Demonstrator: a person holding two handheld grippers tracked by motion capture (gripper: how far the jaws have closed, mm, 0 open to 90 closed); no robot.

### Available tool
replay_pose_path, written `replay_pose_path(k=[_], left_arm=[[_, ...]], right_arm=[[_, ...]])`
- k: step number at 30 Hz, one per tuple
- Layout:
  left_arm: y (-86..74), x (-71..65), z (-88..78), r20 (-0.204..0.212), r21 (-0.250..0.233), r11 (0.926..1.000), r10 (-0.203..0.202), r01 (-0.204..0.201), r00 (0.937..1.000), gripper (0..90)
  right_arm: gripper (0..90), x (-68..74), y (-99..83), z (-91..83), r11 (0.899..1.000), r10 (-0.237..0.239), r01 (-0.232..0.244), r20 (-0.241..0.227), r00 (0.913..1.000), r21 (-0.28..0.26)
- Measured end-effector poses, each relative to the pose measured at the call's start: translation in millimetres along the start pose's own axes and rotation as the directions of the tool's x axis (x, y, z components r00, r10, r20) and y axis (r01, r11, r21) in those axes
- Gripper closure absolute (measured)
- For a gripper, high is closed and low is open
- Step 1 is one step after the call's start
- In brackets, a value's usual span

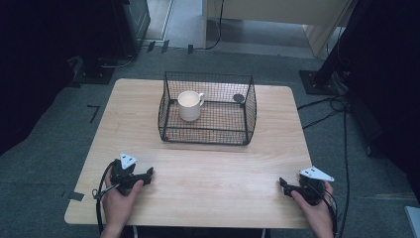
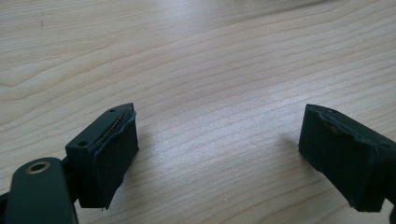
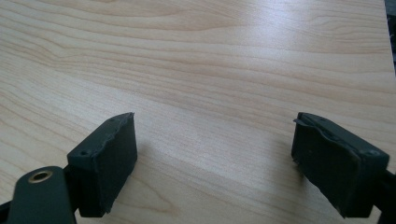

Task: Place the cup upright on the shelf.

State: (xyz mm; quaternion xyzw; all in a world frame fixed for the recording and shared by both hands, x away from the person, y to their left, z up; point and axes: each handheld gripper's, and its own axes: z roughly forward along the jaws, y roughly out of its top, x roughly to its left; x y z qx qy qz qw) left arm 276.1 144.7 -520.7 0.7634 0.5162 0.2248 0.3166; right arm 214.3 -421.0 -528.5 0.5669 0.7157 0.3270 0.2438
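- Wooden table (image 1: 198,168), mostly bare grain.
- Black wire basket (image 1: 208,107) toward the far edge.
- White mug (image 1: 189,105) upright inside the basket, left half.
- Left gripper (image 1: 148,173) and right gripper (image 1: 282,182) well short of the basket, jaws wide, holding nothing.

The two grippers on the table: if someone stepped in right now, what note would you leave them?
Left gripper: open, holding nothing, low over the table near its front left.
Right gripper: open, holding nothing, near the front right.
Things: a white mug stands upright inside the wire basket at the middle back of the table, at the basket's left. A small dark round thing sits at the basket's back right; what it is cannot be told.
Done: nothing that shows; mug untouched.
Left: likely to reach for the mug or basket.
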Motion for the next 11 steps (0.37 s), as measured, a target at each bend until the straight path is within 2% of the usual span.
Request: replay_pose_path(k=[3,11], left_arm=[[0.0,0.0,0.0,0.0,0.0,1.0,0.0,0.0,1.0,12.4],[0.1,-0.7,0.0,-0.003,0.0,1.0,-0.004,0.004,1.0,12.3]], right_arm=[[13.3,1.6,0.4,0.4,1.0,0.02,-0.02,0.018,0.9996,0.002],[13.2,2.3,1.0,1.1,1.0,0.025,-0.025,0.024,0.9994,0.001]])
